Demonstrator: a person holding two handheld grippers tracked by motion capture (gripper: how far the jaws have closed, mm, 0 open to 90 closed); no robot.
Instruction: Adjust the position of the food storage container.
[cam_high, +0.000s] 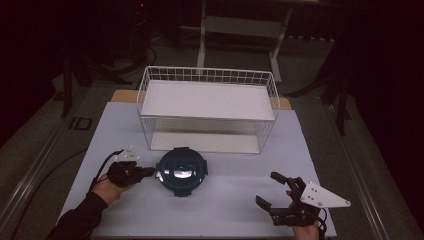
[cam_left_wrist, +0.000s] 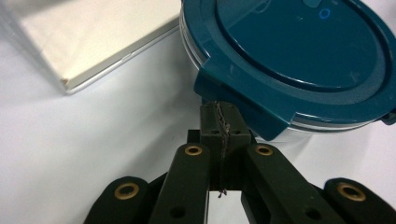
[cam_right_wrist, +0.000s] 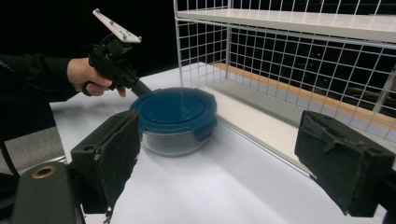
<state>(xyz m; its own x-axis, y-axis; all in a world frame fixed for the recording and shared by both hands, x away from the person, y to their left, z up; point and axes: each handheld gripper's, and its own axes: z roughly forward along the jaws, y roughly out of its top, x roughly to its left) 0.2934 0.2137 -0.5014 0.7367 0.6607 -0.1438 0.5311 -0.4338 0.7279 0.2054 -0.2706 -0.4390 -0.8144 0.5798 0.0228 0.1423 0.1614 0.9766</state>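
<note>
At the left I see my left gripper (cam_high: 148, 171), jaws closed with nothing between them, tips touching a clip tab of the teal-lidded round container (cam_high: 181, 171). It sits mid-table, before the white wire rack (cam_high: 208, 109). At the right, my right gripper (cam_high: 273, 191) rests wide open, empty.

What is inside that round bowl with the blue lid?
The lid covers the bowl, so the contents are hidden from above. Its clear wall shows nothing I can make out.
</note>
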